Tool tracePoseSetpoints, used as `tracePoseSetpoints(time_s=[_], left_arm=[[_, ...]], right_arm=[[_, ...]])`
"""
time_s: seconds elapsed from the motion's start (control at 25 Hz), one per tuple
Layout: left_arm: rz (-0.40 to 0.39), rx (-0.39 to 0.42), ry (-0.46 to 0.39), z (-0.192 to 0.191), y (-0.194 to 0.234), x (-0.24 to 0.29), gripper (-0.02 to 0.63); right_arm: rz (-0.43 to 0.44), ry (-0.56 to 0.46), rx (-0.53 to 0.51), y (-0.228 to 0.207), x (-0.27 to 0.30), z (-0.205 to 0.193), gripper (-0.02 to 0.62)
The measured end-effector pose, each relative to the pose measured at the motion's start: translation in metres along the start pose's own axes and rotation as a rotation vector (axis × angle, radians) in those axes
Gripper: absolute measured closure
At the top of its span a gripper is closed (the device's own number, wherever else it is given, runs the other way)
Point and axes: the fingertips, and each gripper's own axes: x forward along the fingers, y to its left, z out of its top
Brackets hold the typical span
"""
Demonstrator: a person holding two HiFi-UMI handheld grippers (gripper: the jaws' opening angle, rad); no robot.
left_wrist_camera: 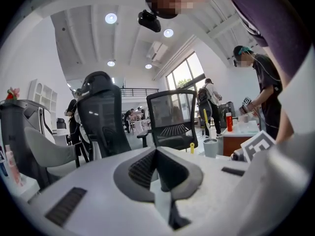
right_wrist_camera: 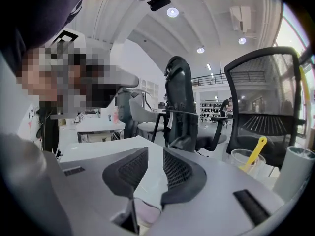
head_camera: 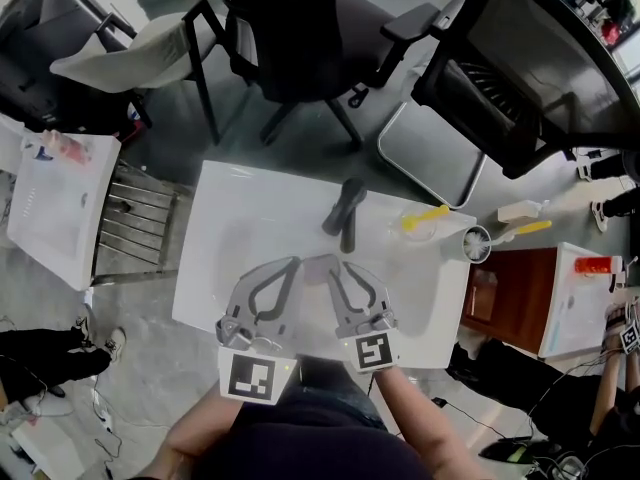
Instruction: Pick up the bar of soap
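No bar of soap is plain to see in any view. Both grippers hover over the near edge of a white washbasin top [head_camera: 230,193]. My left gripper [head_camera: 292,262] [left_wrist_camera: 156,154] is shut, its ribbed pads meeting at the tip with nothing between them. Just to its right, my right gripper [head_camera: 328,261] [right_wrist_camera: 155,154] has a narrow gap between its pads, through which only the white top shows. A pale pinkish shape [right_wrist_camera: 146,214] lies low between the right jaw roots; I cannot tell what it is. A dark faucet [head_camera: 345,213] stands beyond both tips.
A clear cup with a yellow stick [head_camera: 425,223] [right_wrist_camera: 246,161] and a white cup holding a brush [head_camera: 478,241] [right_wrist_camera: 295,173] stand at the top's far right. Black office chairs [head_camera: 520,58] crowd the far side. Another white basin [head_camera: 50,203] is at left, a brown cabinet [head_camera: 505,298] at right.
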Motion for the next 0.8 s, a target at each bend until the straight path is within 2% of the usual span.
tracePoseSetpoints(time_s=[0.4, 0.8], left_arm=[[-0.005, 0.01, 0.04, -0.024, 0.0, 0.0, 0.607], [0.005, -0.023, 0.07, -0.039, 0.003, -0.001, 0.607]], right_arm=[[0.094, 0.131, -0.046, 0.016, 0.023, -0.046, 0.503], [0.207, 0.296, -0.171, 0.027, 0.045, -0.102, 0.48]])
